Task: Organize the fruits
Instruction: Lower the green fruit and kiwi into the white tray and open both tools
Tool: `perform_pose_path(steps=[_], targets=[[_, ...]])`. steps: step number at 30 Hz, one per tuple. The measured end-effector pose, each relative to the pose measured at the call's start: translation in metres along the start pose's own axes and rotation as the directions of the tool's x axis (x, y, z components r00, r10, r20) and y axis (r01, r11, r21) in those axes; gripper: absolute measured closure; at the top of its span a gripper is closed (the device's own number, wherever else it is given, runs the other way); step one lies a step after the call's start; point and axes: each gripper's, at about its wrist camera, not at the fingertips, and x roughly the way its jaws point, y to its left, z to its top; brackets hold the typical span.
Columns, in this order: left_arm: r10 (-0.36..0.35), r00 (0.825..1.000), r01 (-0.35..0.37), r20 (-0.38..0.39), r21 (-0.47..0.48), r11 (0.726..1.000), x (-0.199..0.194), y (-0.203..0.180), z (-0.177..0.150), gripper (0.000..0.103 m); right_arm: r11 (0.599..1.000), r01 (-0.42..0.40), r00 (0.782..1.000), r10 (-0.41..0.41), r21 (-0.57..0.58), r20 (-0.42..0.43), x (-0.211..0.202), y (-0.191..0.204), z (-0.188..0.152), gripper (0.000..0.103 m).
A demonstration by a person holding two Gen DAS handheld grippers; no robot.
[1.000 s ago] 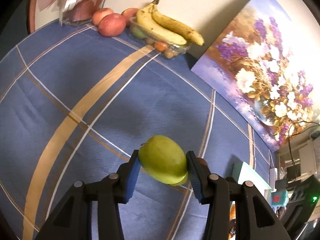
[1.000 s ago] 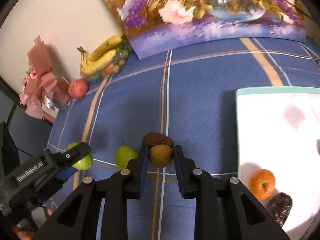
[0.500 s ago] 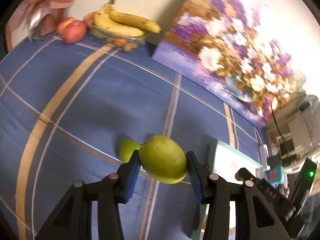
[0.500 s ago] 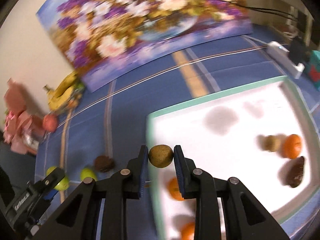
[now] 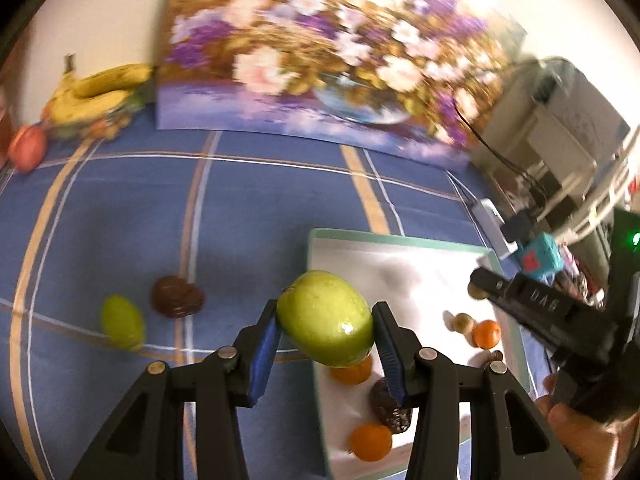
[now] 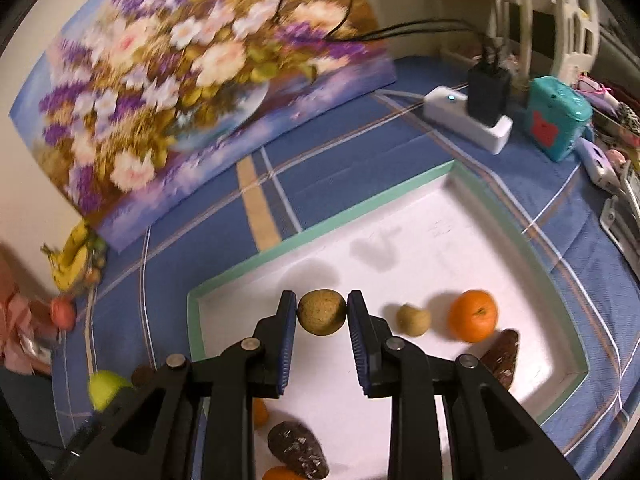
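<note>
My left gripper (image 5: 325,330) is shut on a large green apple (image 5: 326,317), held in the air at the left rim of the white tray (image 5: 396,240). My right gripper (image 6: 322,314) is shut on a small round brown fruit (image 6: 321,312), held over the tray's (image 6: 320,229) near-left part. In the tray lie another small brown fruit (image 6: 414,320), an orange (image 6: 473,315) and dark brown fruits (image 6: 501,357). A green fruit (image 5: 122,322) and a dark brown fruit (image 5: 176,296) lie on the blue cloth left of the tray.
A flower painting (image 5: 320,52) leans on the back wall. Bananas (image 5: 98,90) and a red apple (image 5: 28,148) sit at the far left. A white power strip (image 6: 466,120) and a teal box (image 6: 558,118) stand beyond the tray's right side.
Both grippers have swung right with their fruits. My right gripper has gone further over the tray; my left gripper has reached the tray's left rim.
</note>
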Motion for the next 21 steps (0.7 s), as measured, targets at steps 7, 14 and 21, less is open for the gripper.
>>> perform_pose_path(steps=[7,14,21], targets=[[-0.014,1.0,0.014,0.003,0.083,0.996,0.026,-0.027,0.004,0.054,1.0,0.001,0.999,-0.002,0.017,0.042,-0.005,-0.011,0.012,0.076],[-0.011,1.0,0.014,-0.029,0.094,0.996,0.051,-0.033,0.005,0.054,1.0,-0.003,0.999,0.003,0.007,0.052,0.006,-0.018,0.017,0.076],[0.0,0.998,0.007,-0.068,0.106,0.994,0.071,-0.036,0.002,0.054,1.0,0.008,1.0,-0.008,0.006,-0.001,0.031,-0.028,0.012,0.076]])
